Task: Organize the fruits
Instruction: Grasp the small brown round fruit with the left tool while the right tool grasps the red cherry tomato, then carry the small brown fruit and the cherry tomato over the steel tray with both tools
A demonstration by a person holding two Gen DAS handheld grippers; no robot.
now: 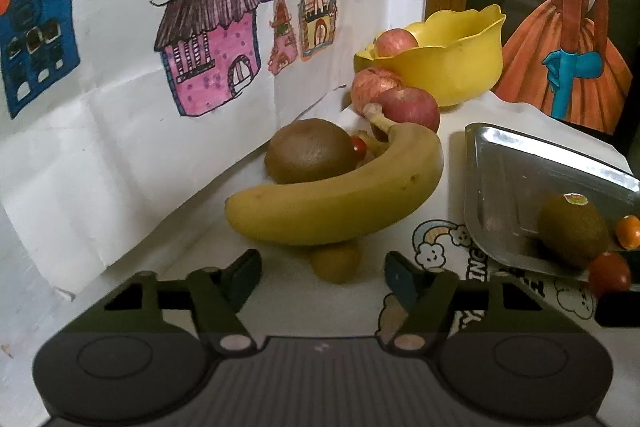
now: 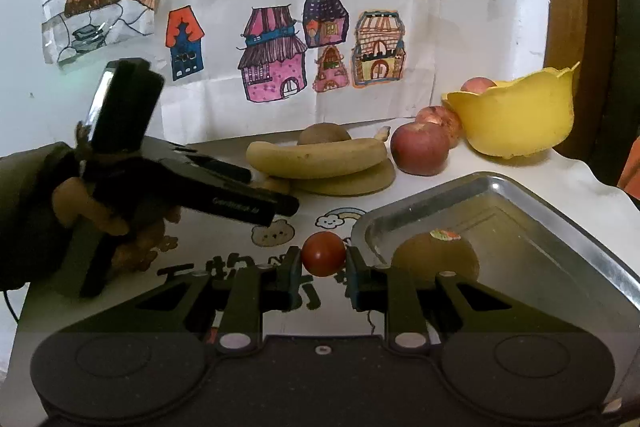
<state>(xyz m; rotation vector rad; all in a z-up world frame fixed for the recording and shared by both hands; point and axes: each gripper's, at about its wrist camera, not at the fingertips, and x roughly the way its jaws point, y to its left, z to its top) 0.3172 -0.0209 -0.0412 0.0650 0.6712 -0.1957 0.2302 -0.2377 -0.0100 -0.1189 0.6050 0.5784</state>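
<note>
My left gripper [image 1: 322,273] is open, low on the table, its fingers on either side of a small brownish-green fruit [image 1: 336,263] that lies under a yellow banana [image 1: 340,199]. A kiwi [image 1: 310,151] and a cherry tomato [image 1: 359,145] sit behind the banana. My right gripper [image 2: 323,263] is shut on a red cherry tomato [image 2: 323,253] at the near left corner of the metal tray [image 2: 520,211]. A stickered kiwi [image 2: 436,255] lies in the tray. Two apples [image 2: 420,149] rest beside the yellow bowl [image 2: 516,123], which holds another apple [image 2: 478,85].
A wall covered in house drawings [image 2: 280,67] runs close behind the fruit. A small orange fruit [image 1: 628,231] lies in the tray by the kiwi. A hand [image 2: 76,203] holds the left gripper [image 2: 272,191]. A wooden frame [image 2: 572,7] stands to the right of the bowl.
</note>
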